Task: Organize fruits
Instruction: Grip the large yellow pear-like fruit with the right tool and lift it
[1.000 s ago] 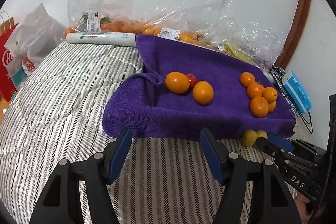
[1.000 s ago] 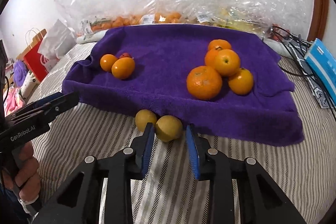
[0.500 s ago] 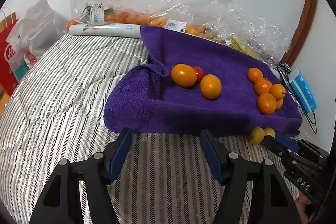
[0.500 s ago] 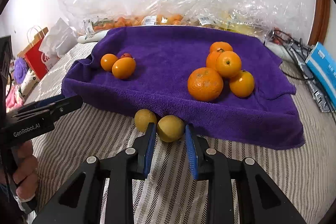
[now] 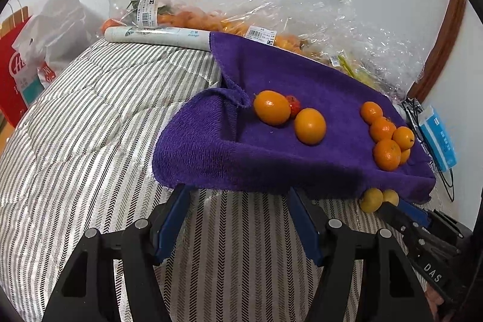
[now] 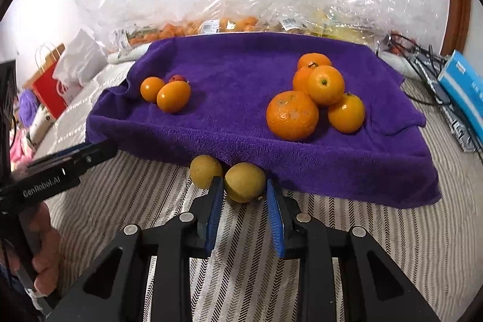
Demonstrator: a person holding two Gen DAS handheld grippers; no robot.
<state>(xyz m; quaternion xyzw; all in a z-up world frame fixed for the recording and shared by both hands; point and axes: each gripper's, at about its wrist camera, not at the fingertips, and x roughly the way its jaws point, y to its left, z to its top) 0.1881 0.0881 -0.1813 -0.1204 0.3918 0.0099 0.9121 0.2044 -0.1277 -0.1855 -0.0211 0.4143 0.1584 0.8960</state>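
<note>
A purple towel [image 5: 302, 80] [image 6: 229, 59] lies on the striped bedding. On it sit two oval oranges [image 5: 271, 107] [image 6: 173, 95] with a small red fruit [image 5: 294, 103] at the left, and a cluster of round oranges [image 5: 386, 138] [image 6: 323, 85] at the right. Two yellow fruits lie on the bedding at the towel's front edge. My right gripper [image 6: 244, 190] [image 5: 392, 202] is shut on the right yellow fruit [image 6: 245, 181]; the other yellow fruit [image 6: 205, 175] [image 5: 370, 199] touches it on the left. My left gripper [image 5: 237, 192] [image 6: 99, 148] stands open over the bedding before the towel's left front edge, with nothing between its fingers.
Clear plastic bags of fruit [image 5: 271, 29] [image 6: 241, 20] line the wall behind the towel, with a white roll [image 5: 157, 35] beside them. A red paper bag [image 5: 15, 71] stands far left. Cables and a blue box [image 6: 462, 86] [image 5: 437, 138] lie at the right. A hand [image 6: 45, 255] holds the left gripper.
</note>
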